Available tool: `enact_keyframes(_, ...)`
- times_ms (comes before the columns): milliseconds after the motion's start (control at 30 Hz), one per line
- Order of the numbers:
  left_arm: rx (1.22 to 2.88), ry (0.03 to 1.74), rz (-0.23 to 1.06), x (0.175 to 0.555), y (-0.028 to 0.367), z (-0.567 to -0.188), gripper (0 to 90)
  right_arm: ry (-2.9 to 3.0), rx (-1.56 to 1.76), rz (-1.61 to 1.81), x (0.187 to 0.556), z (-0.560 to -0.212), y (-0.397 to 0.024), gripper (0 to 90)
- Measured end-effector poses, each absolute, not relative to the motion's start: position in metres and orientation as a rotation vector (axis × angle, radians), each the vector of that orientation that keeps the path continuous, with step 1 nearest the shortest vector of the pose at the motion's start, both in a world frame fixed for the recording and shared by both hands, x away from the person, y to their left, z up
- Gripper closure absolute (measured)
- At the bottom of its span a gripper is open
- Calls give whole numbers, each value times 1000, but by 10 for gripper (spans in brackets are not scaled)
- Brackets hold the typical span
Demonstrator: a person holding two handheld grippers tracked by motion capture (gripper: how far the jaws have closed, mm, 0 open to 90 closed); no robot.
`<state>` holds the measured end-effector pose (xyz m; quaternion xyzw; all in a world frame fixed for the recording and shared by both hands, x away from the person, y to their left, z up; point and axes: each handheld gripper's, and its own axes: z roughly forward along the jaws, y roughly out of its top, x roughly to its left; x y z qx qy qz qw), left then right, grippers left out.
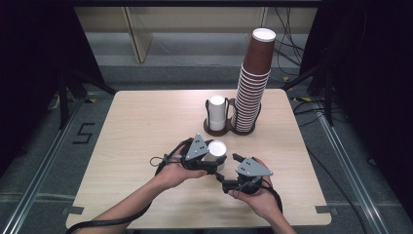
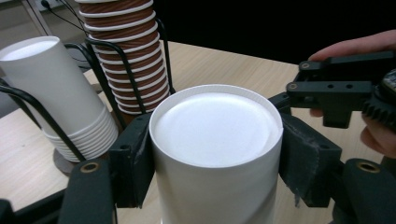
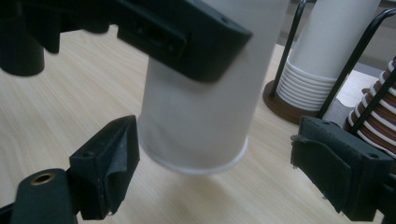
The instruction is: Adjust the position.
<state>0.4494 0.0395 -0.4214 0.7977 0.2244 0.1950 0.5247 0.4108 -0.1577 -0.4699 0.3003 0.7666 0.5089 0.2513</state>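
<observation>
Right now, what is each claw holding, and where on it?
The left claw clamps an upside-down white paper cup by its sides near the closed base, clear of the table. The right claw holds nothing; its jaws stand apart around the cup's rim.

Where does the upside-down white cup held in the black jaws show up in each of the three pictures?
High view: white cup at centre, below the cup holder.
Left gripper view: centre, clamped between the jaws.
Right gripper view: upper centre, rim downward.
Shared landmark: brown cup stack.

Two black grippers (image 1: 210, 163) (image 1: 233, 171) with grey three-cornered top plates, brass-ringed screw holes, worn padded fingers (image 3: 119, 158), trailing black cables.
</observation>
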Motion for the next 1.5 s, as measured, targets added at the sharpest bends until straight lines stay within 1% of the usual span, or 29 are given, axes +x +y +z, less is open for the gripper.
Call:
enact_keyframes(233,1905,511,438,443,28,-424,332,2095,817,1428,416,-471,-153,156)
enact_keyframes(467,1901,503,434,442,26,-424,332,2086,837,1442,418,-473,-155,169)
enact_keyframes(967,1906,494,406,440,25,-425,318,2045,844,1449,416,-476,-153,269)
enact_keyframes(1033,1908,483,395,440,26,-425,303,2057,837,1454,416,-475,-154,281)
enact_keyframes(1133,1913,471,402,439,27,-424,186,2051,847,1447,416,-474,-156,287)
enact_keyframes(1167,1915,468,404,438,27,-424,148,2051,867,1495,417,-475,-155,290)
enact_keyframes(1333,1881,481,424,436,30,-421,94,2032,921,1462,418,-475,-161,294)
enact_keyframes(1500,1843,484,449,436,38,-414,80,2023,981,1502,419,-476,-163,299)
